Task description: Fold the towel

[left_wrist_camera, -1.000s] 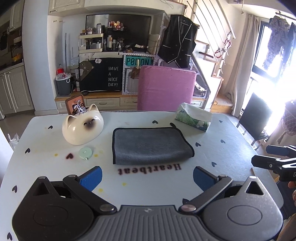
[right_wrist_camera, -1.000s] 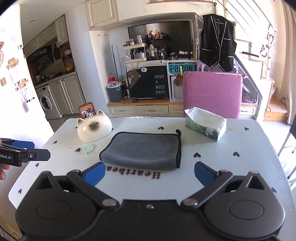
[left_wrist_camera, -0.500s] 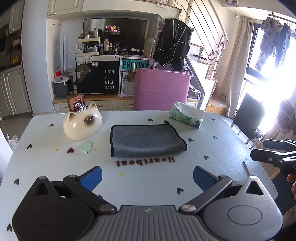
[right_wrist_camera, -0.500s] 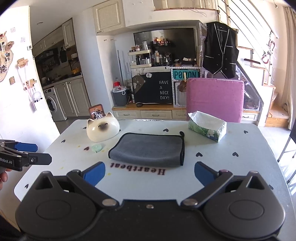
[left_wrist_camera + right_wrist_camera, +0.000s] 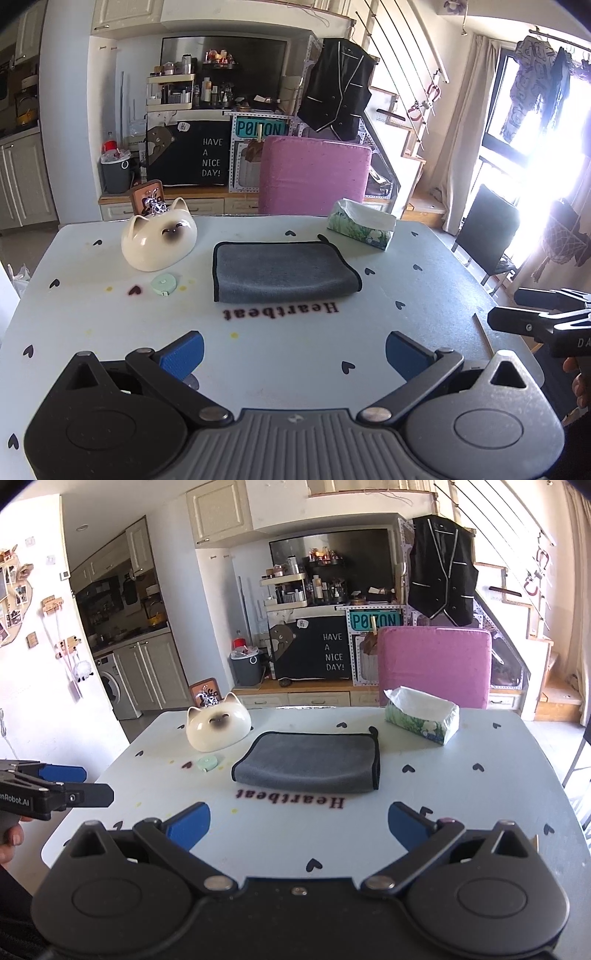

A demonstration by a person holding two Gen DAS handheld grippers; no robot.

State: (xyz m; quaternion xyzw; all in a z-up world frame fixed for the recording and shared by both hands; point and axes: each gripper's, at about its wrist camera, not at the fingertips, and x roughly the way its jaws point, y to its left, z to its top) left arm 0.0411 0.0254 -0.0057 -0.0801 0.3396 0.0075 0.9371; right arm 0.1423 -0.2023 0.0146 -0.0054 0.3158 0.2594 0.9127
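Note:
A grey towel (image 5: 280,271) with black trim lies folded flat in the middle of the white table (image 5: 295,339), above the word "Heartbeat". It also shows in the right wrist view (image 5: 310,764). My left gripper (image 5: 293,350) is open and empty, held back over the table's near edge, well short of the towel. My right gripper (image 5: 299,825) is open and empty, also back at the near edge. Each gripper shows at the side of the other's view, the right one (image 5: 535,314) and the left one (image 5: 59,790).
A cream cat-face bowl (image 5: 159,240) and a small green tape measure (image 5: 164,284) sit left of the towel. A tissue box (image 5: 362,223) stands to its back right. A pink chair (image 5: 314,179) stands behind the table, a dark chair (image 5: 487,236) to the right.
Both grippers have drawn back and up from the towel, so the table looks smaller and farther. The towel has not moved. Both grippers stay open.

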